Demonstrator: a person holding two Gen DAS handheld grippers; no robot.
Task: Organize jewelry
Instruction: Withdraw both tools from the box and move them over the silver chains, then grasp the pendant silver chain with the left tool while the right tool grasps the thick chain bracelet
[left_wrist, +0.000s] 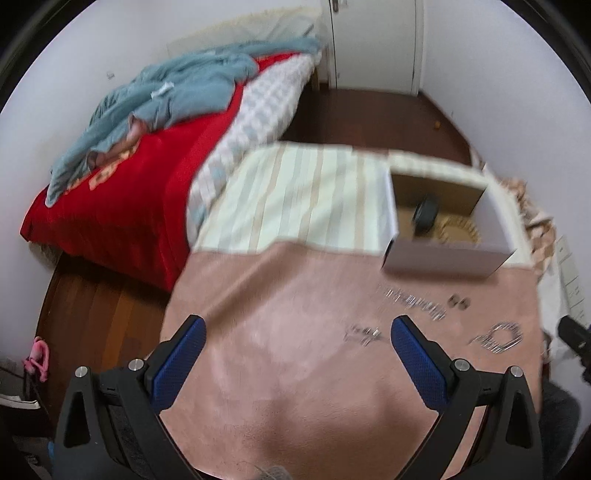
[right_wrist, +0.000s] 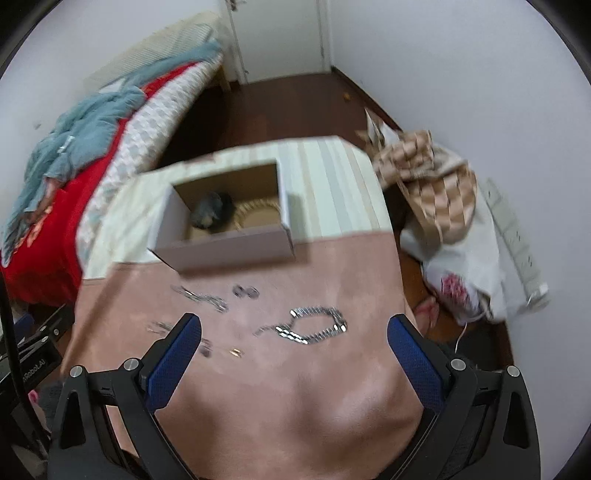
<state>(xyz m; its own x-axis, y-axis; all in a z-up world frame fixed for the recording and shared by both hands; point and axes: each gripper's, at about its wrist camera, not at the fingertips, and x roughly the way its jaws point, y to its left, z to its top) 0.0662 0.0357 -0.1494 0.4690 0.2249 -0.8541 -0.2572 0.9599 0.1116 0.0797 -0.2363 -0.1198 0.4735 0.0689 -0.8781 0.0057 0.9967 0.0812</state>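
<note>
Several silver jewelry pieces lie on a pink cloth (right_wrist: 295, 387). A looped silver link bracelet (right_wrist: 317, 325) lies just ahead of my open, empty right gripper (right_wrist: 293, 328); it also shows in the left wrist view (left_wrist: 500, 336). A silver chain (right_wrist: 201, 297), two small earrings (right_wrist: 245, 291) and small pieces (right_wrist: 221, 349) lie to its left. An open cardboard box (right_wrist: 229, 254) behind them holds a dark round object (right_wrist: 212, 212) and a beaded ring (right_wrist: 258, 206). My left gripper (left_wrist: 297, 328) is open and empty over the pink cloth (left_wrist: 277, 369), left of a small silver piece (left_wrist: 364, 334), the chain (left_wrist: 413, 301) and the box (left_wrist: 443, 258).
A striped cloth (left_wrist: 303, 195) covers the table's far half. A bed with a red blanket (left_wrist: 122, 206) stands to the left. Bags and a checked cloth (right_wrist: 439, 184) are piled on the floor at the right. A white door (right_wrist: 277, 37) is at the back.
</note>
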